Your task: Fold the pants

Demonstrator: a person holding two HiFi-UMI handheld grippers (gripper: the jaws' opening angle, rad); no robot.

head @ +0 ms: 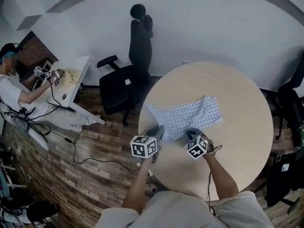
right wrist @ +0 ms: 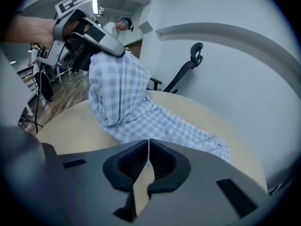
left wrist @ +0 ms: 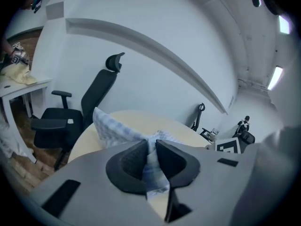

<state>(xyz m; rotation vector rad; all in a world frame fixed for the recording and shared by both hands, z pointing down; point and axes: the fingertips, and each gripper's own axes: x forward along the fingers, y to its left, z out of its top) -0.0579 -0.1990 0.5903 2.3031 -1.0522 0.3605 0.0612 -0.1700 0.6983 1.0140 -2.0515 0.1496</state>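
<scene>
Pants [head: 190, 115] in blue check lie on a round wooden table [head: 237, 146], their seven-o'clock corner raised in the clenched left gripper [head: 156, 133], the right gripper [head: 192, 134] closed tight at their six o'clock. Plank flooring [head: 71, 175] and a black office chair [head: 121, 84] lie at the table's ten o'clock.

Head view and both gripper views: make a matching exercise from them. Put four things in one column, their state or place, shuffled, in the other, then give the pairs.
Things:
1. left tongs
2. right tongs
3. pants
4. office chair

States or places:
A. stands on the wooden floor
B. jaws shut together
C. blue-checked, one end raised off the round table
D. clamped on checked cloth

Pairs: 1-D, 2-B, 3-C, 4-A
</scene>
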